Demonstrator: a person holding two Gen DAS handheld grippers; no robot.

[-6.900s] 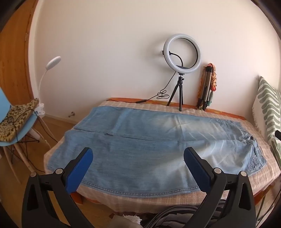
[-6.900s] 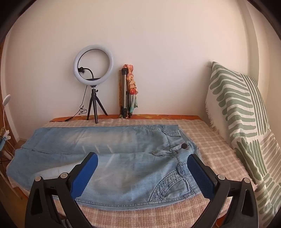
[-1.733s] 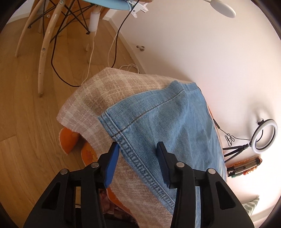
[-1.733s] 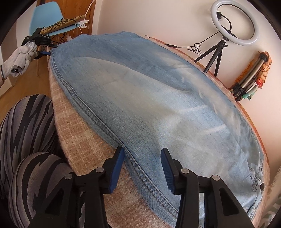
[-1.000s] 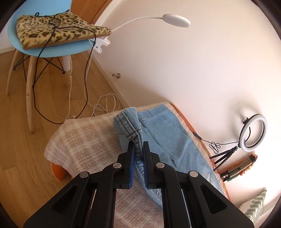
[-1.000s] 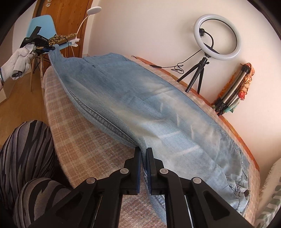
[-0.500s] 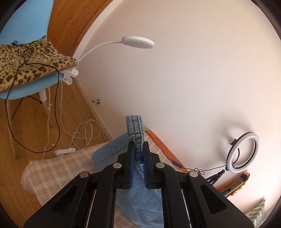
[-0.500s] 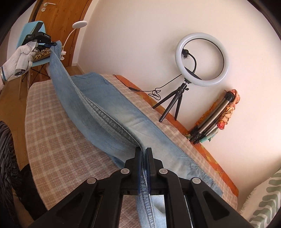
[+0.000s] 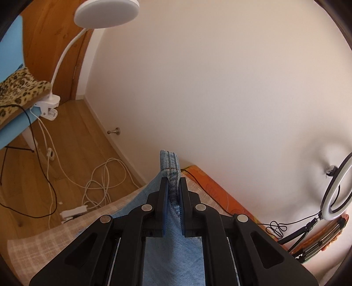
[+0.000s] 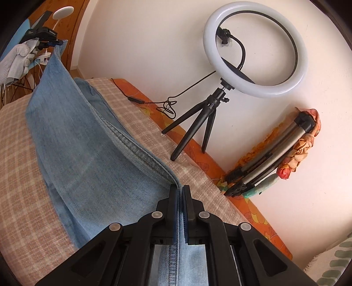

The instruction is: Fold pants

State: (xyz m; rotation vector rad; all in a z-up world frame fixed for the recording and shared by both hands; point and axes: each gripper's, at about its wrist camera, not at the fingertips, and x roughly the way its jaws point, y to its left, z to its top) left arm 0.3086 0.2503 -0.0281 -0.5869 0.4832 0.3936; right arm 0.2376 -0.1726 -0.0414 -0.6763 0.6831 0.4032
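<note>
We hold the jeans (image 10: 92,158) up over the bed (image 10: 19,154), left gripper (image 9: 173,187) pinching probably a hem corner, right gripper (image 10: 180,193) pinching the side seam.

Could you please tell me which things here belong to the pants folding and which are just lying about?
Job: jeans, left gripper, right gripper, bed cover.
Lying about: ring light, folded tripod, desk lamp, chair, floor cables.

Bright, soft, warm daylight fills both fisheye views, washing the white wall (image 9: 220,88) pale pink toward 3 o'clock. Shadows are faint. Straight lines bow strongly outward, and black vignetting rings every corner. Focus is sharp throughout.
</note>
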